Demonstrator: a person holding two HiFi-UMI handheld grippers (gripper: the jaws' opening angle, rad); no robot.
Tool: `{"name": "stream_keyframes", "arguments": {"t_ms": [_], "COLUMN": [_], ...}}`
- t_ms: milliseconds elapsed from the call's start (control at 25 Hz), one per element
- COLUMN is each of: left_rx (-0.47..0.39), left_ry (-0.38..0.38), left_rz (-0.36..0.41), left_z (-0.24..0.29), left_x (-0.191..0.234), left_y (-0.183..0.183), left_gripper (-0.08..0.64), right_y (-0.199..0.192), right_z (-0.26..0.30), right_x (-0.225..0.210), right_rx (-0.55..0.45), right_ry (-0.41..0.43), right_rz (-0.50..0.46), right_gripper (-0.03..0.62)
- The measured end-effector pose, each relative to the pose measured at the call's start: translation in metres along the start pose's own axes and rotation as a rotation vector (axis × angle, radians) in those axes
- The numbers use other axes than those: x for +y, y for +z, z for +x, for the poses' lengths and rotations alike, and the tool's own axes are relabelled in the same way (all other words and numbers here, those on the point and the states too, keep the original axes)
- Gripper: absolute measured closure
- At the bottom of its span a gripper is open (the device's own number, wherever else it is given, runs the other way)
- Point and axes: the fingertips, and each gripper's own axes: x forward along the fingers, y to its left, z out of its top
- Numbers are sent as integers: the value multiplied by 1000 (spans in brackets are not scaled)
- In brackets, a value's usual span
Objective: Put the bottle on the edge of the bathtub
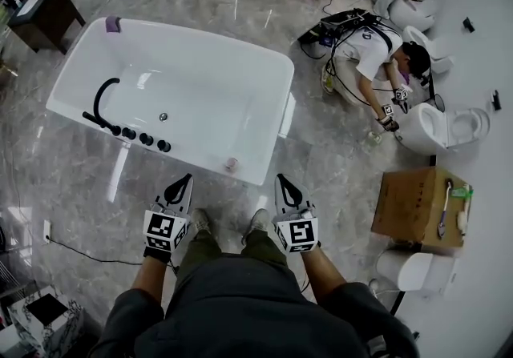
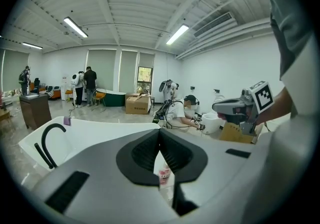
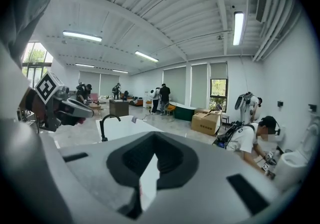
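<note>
Left tongs [image 1: 187, 180]: closed, nothing in them. Right tongs [image 1: 281, 180]: closed too, empty. Bottle [image 1: 231, 163] stands on the near rim of the bathtub [image 1: 200, 34], between and ahead of the two tips, touched by neither.

Judgement: placing looks done, and the step in hand reads as standing clear. Next move calls only for staying off that rim. Forearms run forward side by side at the waist, marker cubes uppermost, tips angled toward the tub.
</note>
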Motion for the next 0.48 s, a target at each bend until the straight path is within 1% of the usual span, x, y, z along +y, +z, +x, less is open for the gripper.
{"name": "stream_keyframes", "arguments": {"t_ms": [200, 480], "left_rx": [2, -14], "left_ry": [-8, -14], "left_rz": [-6, 4], "left_z": [-4, -4], "left_x": [-10, -18], "left_y": [3, 12], "left_gripper": [558, 558], "right_y": [5, 8], "right_z": [-12, -18], "right_x": [-6, -4], "right_rx": [9, 8], "right_ry": [-18, -13], "right_rz": [13, 21], "right_gripper": [592, 592]}}
